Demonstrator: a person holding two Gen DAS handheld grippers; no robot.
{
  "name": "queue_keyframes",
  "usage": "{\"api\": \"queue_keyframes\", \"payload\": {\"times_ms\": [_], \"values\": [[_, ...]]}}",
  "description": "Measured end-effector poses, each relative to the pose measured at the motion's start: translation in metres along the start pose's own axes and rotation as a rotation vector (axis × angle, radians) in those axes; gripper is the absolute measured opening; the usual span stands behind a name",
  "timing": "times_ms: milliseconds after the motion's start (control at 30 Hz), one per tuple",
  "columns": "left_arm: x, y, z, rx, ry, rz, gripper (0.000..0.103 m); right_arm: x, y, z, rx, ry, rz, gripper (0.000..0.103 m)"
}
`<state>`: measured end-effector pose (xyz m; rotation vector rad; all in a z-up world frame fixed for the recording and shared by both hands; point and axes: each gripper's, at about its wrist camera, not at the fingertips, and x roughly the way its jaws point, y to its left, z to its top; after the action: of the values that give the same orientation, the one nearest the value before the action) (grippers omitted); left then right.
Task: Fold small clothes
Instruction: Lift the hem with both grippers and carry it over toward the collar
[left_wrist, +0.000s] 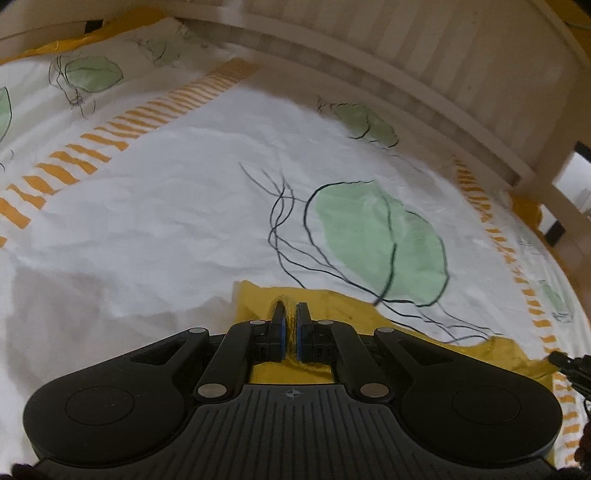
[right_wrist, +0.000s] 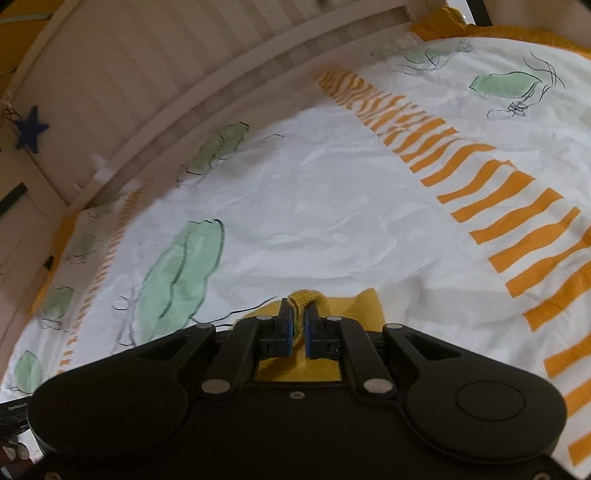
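A small mustard-yellow garment (left_wrist: 340, 314) lies on the white bed sheet, low in the left wrist view, and spreads right under the gripper body. My left gripper (left_wrist: 291, 308) is shut on a fold of it. In the right wrist view the same yellow garment (right_wrist: 365, 306) shows just past the fingers. My right gripper (right_wrist: 299, 308) is shut on a raised yellow edge of it. Most of the garment is hidden under both gripper bodies. The tip of the other gripper (left_wrist: 570, 365) shows at the right edge of the left wrist view.
The sheet (left_wrist: 166, 221) is white with green leaf prints (left_wrist: 376, 240) and orange striped bands (right_wrist: 498, 206). A cream slatted bed frame (left_wrist: 424, 66) curves along the far side. A blue star (right_wrist: 31, 129) hangs at the left of the right wrist view.
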<state>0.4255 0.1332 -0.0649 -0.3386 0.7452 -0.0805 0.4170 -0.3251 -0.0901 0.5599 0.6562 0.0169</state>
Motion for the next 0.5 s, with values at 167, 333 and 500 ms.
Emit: {"api": "queue_keyframes", "payload": {"times_ms": [167,333,500], "values": [[0.013,0.017,0.008,-0.081,-0.013,0.062,0.017,0.012,-0.007,0.003,0.019,-0.039,-0.035,0.039],[0.001,0.013,0.011,-0.046,-0.085,0.102,0.033,-0.001,-0.004,0.003,-0.039,-0.118,-0.045,0.065],[-0.015,-0.006,-0.006,0.068,-0.081,0.063,0.041,-0.02,0.022,-0.016,-0.223,-0.111,-0.021,0.07]]}}
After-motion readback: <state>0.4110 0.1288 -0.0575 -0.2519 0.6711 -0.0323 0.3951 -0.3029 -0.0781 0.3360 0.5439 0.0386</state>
